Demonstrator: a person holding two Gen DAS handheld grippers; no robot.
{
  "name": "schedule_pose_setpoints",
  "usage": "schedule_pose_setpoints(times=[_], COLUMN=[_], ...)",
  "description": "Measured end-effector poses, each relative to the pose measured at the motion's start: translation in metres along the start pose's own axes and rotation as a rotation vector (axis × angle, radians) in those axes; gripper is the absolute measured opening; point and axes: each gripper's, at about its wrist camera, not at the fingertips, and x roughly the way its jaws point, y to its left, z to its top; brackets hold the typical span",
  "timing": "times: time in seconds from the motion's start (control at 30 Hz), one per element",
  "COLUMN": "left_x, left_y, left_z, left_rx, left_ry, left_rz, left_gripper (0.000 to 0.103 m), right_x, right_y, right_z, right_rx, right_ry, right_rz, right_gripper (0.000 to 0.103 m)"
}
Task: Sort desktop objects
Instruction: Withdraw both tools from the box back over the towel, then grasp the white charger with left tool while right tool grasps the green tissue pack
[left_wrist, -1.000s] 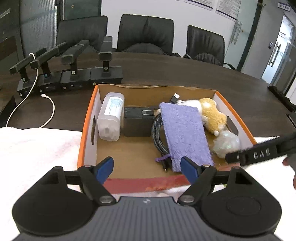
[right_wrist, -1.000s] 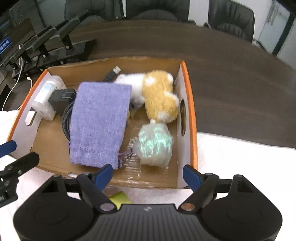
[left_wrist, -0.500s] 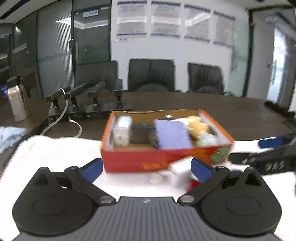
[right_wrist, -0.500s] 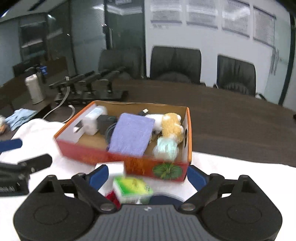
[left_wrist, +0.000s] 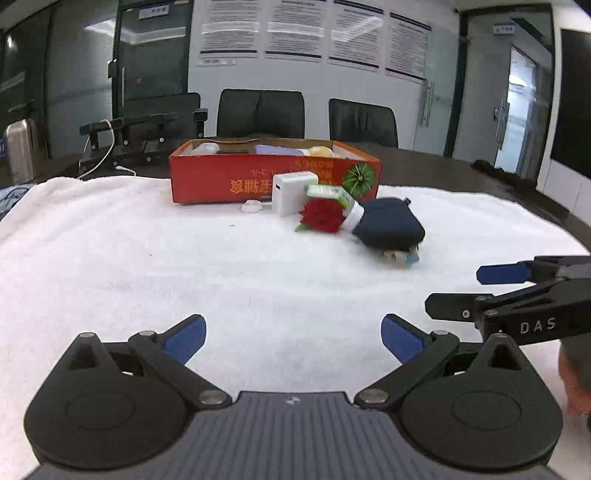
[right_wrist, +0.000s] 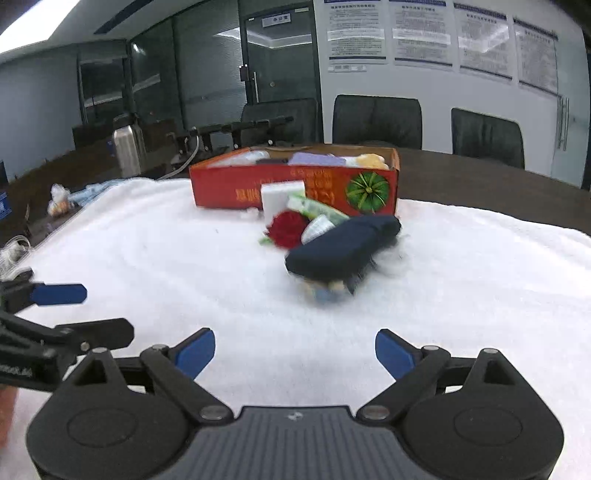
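1. Desktop objects in a loose heap on the white towel (left_wrist: 147, 258), just in front of the red box (left_wrist: 221, 177), well ahead of both grippers.
2. Left gripper (left_wrist: 291, 338) low over the towel, pointed at the heap and tilted slightly downward; jaws spread wide, nothing between the blue pads (left_wrist: 184, 338), only bare towel.
3. Right gripper (right_wrist: 294, 350) alongside, level with the left, likewise aimed forward and slightly down; jaws apart, last reading shows them opening a little, nothing between them. Seen from the left camera as a black arm marked DAS at the right edge, part of a hand (left_wrist: 574, 380) below it.
4. Red box open at the top, standing on the far part of the towel; inside, left to right: a white bottle (left_wrist: 205, 148), a purple cloth (left_wrist: 275, 149), a yellow plush toy (left_wrist: 321, 150). Only the tops visible over the rim.
5. Heap, left to right: small white cap (left_wrist: 252, 206), white charger (left_wrist: 293, 192) leaning against the box, green packet (left_wrist: 328, 194), red flower (left_wrist: 321, 218), dark blue pouch (left_wrist: 388, 227) lying over smaller things too blurred to tell.
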Motion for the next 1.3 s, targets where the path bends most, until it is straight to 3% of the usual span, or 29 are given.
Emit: schedule_pose_setpoints(times=[0.13,0.23,0.53,0.63,0.8,0.93,1.0,1.07,1.13,1.2,1.3], left_x=[0.014,0.020,0.015,0.001,0.005,0.056,0.090,0.125,0.154,0.179,0.195], left_y=[-0.002,0.003,0.002,0.020,0.057,0.061,0.052,0.040,0.031,0.029,0.036], left_z=[-0.012,-0.017,-0.016,0.001,0.068,0.120,0.137,0.145,0.145,0.149,0.153], left_rx=[0.048,0.016,0.039,0.052,0.009,0.078,0.138,0.258,0.342,0.342,0.309], left_ry=[0.042,0.104,0.111,0.069,0.019,-0.034,-0.031,-0.013,-0.005,0.030,0.042], left_rz=[0.072,0.038,0.058,0.034,-0.034,-0.130,-0.121,-0.150,-0.135,-0.112,-0.174], left_gripper=[0.103,0.103,0.103,0.103,0.103,0.103,0.101,0.087,0.080,0.078,0.072], right_x=[0.000,0.006,0.005,-0.002,-0.007,0.043,0.081,0.120,0.152,0.177,0.198], right_y=[-0.003,-0.006,0.007,0.004,-0.021,-0.049,-0.058,-0.059,-0.059,-0.058,-0.062], right_z=[-0.013,-0.022,-0.024,-0.008,0.053,0.112,0.135,0.149,0.156,0.157,0.154], right_rx=[0.068,0.120,0.039,-0.035,-0.084,0.013,0.064,0.078,0.056,0.040,0.042], right_ry=[0.000,0.025,0.060,0.117,0.051,0.033,0.066,0.103,0.133,0.167,0.212], right_rz=[0.024,0.019,-0.028,0.005,0.054,0.174,0.211,0.188,0.153,0.140,0.153], right_gripper=[0.094,0.094,0.094,0.093,0.093,0.094,0.092,0.091,0.087,0.084,0.079])
